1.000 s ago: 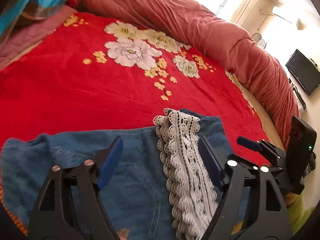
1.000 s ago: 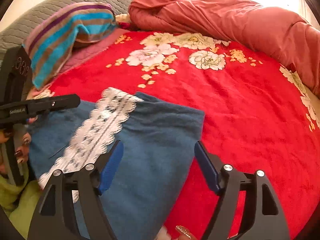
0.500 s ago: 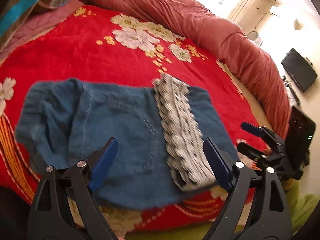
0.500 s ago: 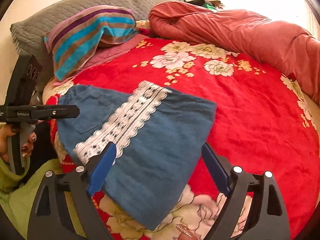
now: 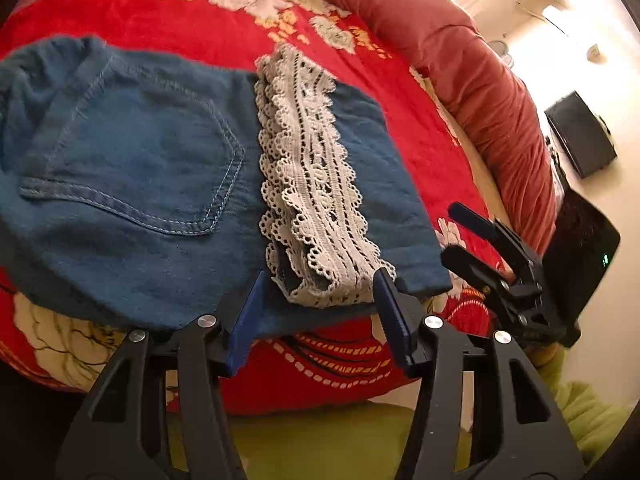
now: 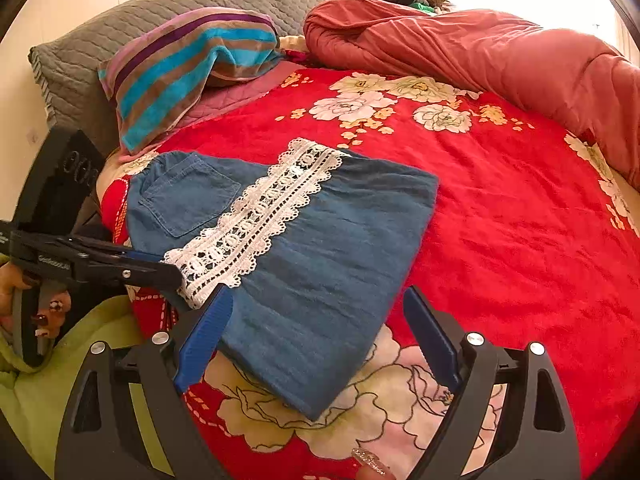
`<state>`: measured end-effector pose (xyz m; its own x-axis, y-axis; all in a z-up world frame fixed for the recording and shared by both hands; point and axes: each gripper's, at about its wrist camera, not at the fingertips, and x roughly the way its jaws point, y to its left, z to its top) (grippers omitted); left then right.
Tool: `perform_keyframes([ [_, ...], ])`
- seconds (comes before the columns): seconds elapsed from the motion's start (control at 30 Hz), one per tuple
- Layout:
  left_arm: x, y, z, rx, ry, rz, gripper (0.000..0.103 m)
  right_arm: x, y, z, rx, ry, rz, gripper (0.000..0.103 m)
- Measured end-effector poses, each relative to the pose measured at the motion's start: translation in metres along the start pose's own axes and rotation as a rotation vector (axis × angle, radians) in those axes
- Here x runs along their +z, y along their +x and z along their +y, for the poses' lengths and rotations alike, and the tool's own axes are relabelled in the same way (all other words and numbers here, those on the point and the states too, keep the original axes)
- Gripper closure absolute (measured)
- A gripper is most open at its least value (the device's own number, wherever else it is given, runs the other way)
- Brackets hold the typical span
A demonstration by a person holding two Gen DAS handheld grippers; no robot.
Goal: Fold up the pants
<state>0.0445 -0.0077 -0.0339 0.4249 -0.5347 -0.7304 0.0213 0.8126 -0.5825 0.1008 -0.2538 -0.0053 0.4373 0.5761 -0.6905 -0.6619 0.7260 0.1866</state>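
Folded blue denim pants (image 5: 132, 184) with a white lace band (image 5: 308, 184) lie flat on the red floral bedspread; they also show in the right wrist view (image 6: 320, 256). My left gripper (image 5: 320, 312) is open and empty, its blue pads just off the pants' near edge, either side of the lace end. My right gripper (image 6: 316, 332) is open and empty, over the pants' near right corner. The right gripper shows at the right of the left wrist view (image 5: 480, 240), and the left gripper at the left of the right wrist view (image 6: 152, 272).
A rolled dusty-red duvet (image 6: 500, 48) runs along the bed's far and right side. A striped towel (image 6: 188, 64) and grey pillow (image 6: 132, 16) lie at the head. A black TV (image 5: 580, 136) stands beyond the bed. Green clothing (image 6: 48, 380) is below the bed edge.
Both grippers have drawn back toward the bed's near edge and stand empty. The left gripper's jaws have narrowed. The pants lie still.
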Motion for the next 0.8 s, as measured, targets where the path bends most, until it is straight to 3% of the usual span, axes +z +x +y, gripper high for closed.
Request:
perform_keyframes([
  [0.1, 0.003, 0.008, 0.004, -0.032, -0.051, 0.000, 0.059, -0.002, -0.001, -0.003, 0.000, 0.008, -0.005, 0.017],
  [0.13, 0.004, 0.010, 0.004, -0.035, -0.059, -0.003, 0.069, -0.003, -0.001, -0.004, 0.001, 0.010, -0.004, 0.017],
  [0.17, 0.004, 0.012, 0.005, -0.042, -0.063, 0.002, 0.089, -0.003, 0.000, -0.005, 0.003, 0.012, -0.003, 0.017],
  [0.3, -0.001, 0.008, -0.001, -0.029, -0.032, 0.003, 0.089, -0.002, 0.001, -0.002, 0.010, 0.012, -0.002, 0.022],
  [0.37, -0.005, -0.001, -0.010, 0.014, 0.033, -0.009, 0.088, 0.001, -0.001, 0.006, 0.029, -0.005, -0.014, 0.022],
  [0.47, -0.011, -0.003, -0.015, 0.099, 0.084, -0.013, 0.087, 0.004, 0.002, 0.022, 0.053, -0.068, -0.008, 0.032],
  [0.63, -0.013, -0.004, -0.019, 0.150, 0.126, -0.015, 0.081, -0.005, 0.026, 0.033, -0.026, -0.140, 0.100, 0.045],
  [0.8, -0.015, -0.002, -0.021, 0.171, 0.160, -0.010, 0.077, -0.019, 0.032, 0.018, -0.045, -0.098, 0.153, 0.046],
])
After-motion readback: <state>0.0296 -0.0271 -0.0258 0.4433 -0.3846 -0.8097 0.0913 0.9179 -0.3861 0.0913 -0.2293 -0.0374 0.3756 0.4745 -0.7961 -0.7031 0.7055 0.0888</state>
